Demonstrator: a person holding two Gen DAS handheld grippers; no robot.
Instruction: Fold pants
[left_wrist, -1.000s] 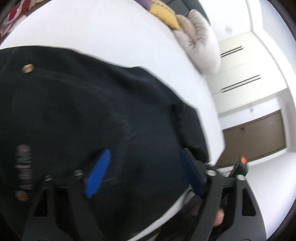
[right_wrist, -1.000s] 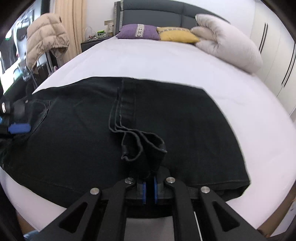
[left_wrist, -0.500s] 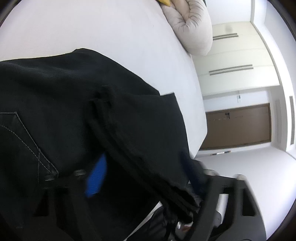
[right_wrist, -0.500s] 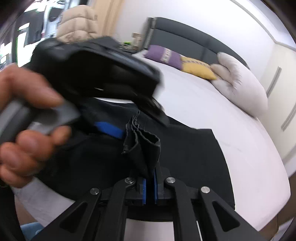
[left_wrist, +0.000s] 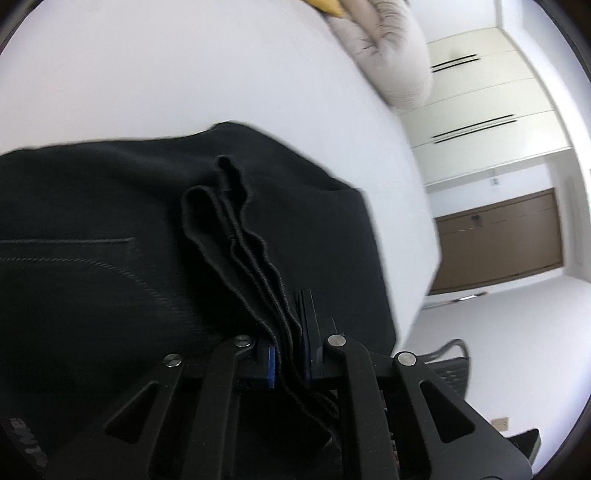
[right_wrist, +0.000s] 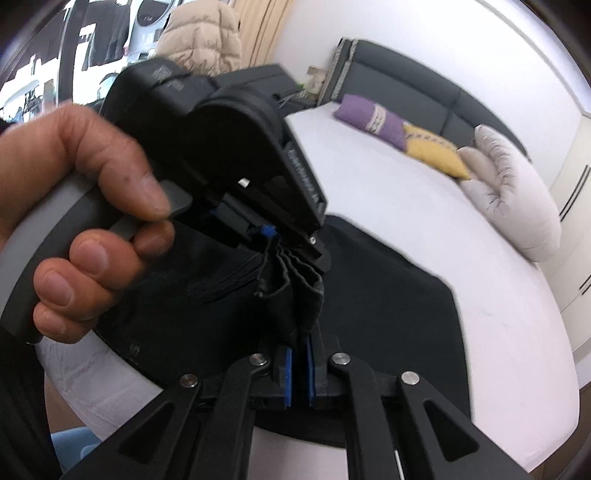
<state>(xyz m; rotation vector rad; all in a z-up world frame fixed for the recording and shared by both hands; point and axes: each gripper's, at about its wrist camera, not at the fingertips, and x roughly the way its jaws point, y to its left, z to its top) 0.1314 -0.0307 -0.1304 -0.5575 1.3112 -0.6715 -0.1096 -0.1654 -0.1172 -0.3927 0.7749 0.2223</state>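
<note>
Black pants lie on the white bed, also seen in the right wrist view. My left gripper is shut on a bunched stack of the pants' edges. My right gripper is shut on the same bunch from the other side. In the right wrist view the left gripper and the hand holding it sit close in front, its fingertips clamping the top of the bunch.
Pillows lie at the head of the bed: purple, yellow, and a beige cushion. A wardrobe and brown door stand beyond the bed's edge. A beige jacket hangs at the left.
My left gripper has moved over to the bunch held by the right gripper and closed on it. The right gripper has lifted the bunch and kept its hold.
</note>
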